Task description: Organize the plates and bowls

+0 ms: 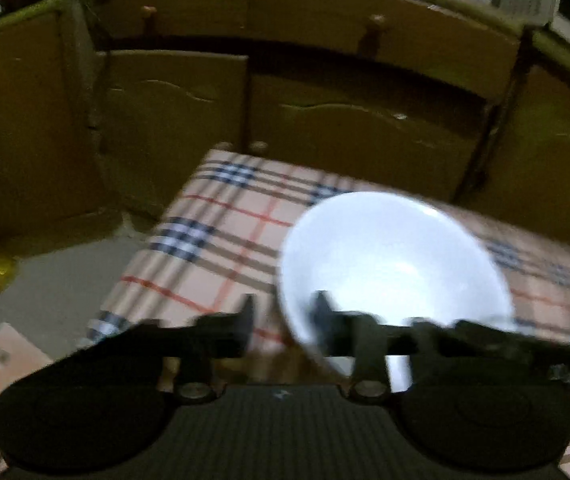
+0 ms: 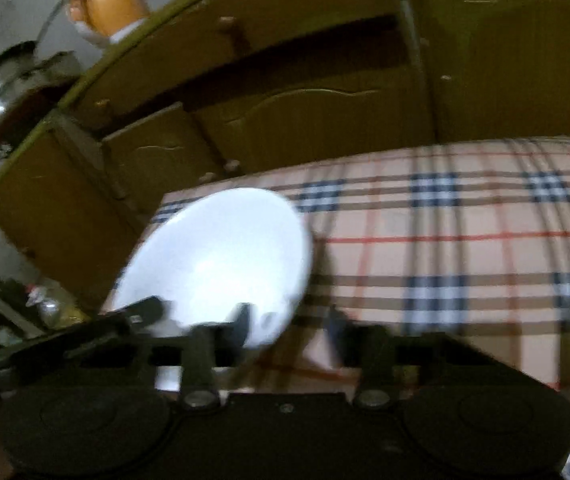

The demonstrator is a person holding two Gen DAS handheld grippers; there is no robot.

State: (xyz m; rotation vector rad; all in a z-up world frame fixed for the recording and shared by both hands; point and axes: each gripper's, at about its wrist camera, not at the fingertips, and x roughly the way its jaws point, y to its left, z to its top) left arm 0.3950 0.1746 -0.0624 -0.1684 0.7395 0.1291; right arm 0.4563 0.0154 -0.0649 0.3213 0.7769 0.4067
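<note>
Wooden cabinet (image 1: 325,80) closes the far side; checked counter (image 1: 213,248) drops away at its left edge. Both angled down: left hand-held gripper (image 1: 285,316) clamps white bowl's (image 1: 393,264) near rim; right hand-held gripper (image 2: 289,320) likewise.
</note>
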